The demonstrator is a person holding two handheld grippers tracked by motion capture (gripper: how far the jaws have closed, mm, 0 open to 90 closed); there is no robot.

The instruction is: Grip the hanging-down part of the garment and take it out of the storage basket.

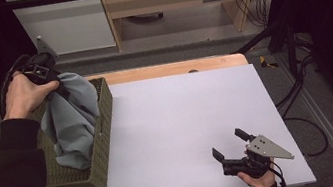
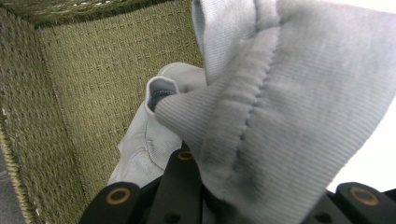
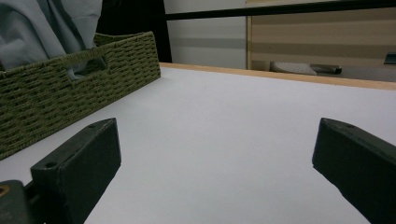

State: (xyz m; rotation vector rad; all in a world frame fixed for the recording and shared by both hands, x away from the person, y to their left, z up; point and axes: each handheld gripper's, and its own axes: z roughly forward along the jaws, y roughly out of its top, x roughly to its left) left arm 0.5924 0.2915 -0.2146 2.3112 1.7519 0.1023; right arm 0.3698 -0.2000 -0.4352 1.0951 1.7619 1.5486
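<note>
Ribbed grey cloth [image 2: 280,116] hangs right over the left claw [image 2: 243,196] in the left gripper view, a stitched hem running up from between the black jaws; those jaws are pressed together on a bunched edge of it, so the fabric is pinched, not merely draped.

Largest of all is the white counter [image 1: 184,121], bare ahead of the right claw and stretching away to a wooden edge; next the olive woven basket [image 1: 102,134], which sits directly below the left claw and well off to the far left of the right claw; then the garment [image 1: 72,118], lifted part-way out, its long axis running steeply down from the left claw [image 1: 53,81] into the basket, its lower end resting inside against the wall; last the right claw [image 1: 231,146], low over the counter with its jaws spread wide and nothing between them.

My reading is that the cloth is being drawn out of the basket toward the counter; the left hand [image 1: 25,93] has it, and the right claw stands well apart, on the open side where the cloth would land.

It looks soft, limp, pale blue-grey, finely ribbed, folded on itself; a rolled opening shows lower down inside the basket.
</note>
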